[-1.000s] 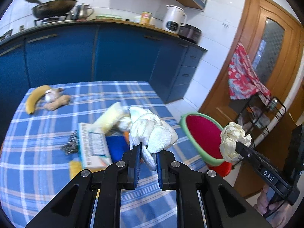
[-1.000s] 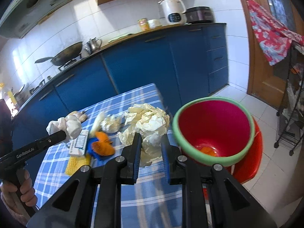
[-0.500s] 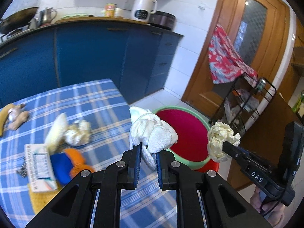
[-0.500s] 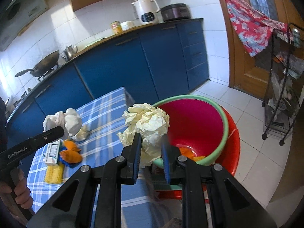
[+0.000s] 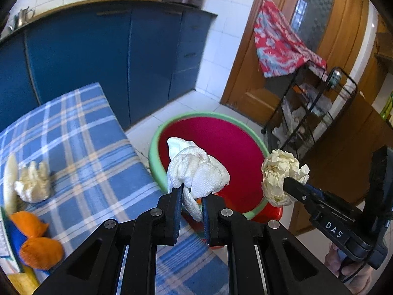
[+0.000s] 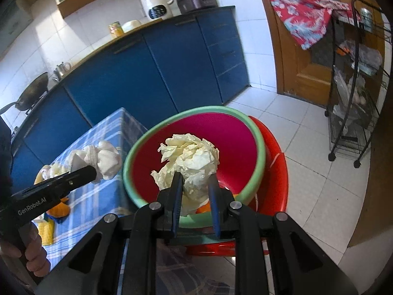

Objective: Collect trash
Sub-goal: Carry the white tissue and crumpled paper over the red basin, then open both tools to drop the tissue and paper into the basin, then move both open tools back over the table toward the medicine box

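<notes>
My left gripper has its jaws pinched nearly together on a wad of white tissue, which I hold above the near rim of the green-rimmed red bin, beside the edge of the blue plaid table. My right gripper has its jaws a little apart, clamped on a crumpled ball of cream paper, directly over the bin's open mouth. Orange peel and another crumpled tissue lie on the table.

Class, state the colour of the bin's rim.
Light green rim round a red inside; the right wrist view shows it best.
</notes>
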A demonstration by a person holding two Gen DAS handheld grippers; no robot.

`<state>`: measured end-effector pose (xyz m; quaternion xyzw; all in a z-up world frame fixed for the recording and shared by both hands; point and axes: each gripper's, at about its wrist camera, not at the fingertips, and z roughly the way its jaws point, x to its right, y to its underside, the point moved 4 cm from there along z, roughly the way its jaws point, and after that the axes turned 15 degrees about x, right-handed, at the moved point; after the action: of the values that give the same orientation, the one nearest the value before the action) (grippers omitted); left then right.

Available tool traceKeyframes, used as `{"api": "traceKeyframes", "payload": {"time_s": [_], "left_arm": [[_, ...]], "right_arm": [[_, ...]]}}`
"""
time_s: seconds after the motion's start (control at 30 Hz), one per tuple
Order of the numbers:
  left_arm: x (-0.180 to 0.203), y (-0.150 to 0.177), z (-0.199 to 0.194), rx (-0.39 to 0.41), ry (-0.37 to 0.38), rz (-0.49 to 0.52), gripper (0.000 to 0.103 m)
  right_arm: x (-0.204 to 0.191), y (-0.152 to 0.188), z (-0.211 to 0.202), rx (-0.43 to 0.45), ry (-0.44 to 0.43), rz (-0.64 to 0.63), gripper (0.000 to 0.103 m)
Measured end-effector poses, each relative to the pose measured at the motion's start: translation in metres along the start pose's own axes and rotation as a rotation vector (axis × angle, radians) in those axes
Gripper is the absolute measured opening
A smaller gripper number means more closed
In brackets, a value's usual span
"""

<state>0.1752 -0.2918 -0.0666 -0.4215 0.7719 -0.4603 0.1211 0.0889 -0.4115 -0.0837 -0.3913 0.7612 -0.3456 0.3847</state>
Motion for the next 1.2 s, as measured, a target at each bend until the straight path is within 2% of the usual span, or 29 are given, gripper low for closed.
{"api": "traceKeyframes", "payload": {"time_s": [0.47,0.6,0.7,0.83,1.2], "left_arm": [[0.007,0.006,0.027,-0.037,-0.011,0.029,0.014],[0.008,0.008,0.029,-0.039,-0.014,0.031,0.016],[0.007,0.008,0.029,-0.036,-0.019,0.031,0.021],[0.006,0.006,0.025,-0.02,-0.021,0.018,0.041],[-0.005,0.002,0.004,0.006,-0.044,-0.015,0.042]], "right_arm": [[0.016,0.01,0.023,-0.029,0.016,0.026,0.024],[0.017,0.011,0.024,-0.032,0.014,0.024,0.027],[0.017,0.012,0.025,-0.034,0.015,0.027,0.027],[0.017,0.012,0.025,-0.029,0.016,0.034,0.034],[0.012,0.005,0.007,0.001,0.007,0.045,0.034]]}}
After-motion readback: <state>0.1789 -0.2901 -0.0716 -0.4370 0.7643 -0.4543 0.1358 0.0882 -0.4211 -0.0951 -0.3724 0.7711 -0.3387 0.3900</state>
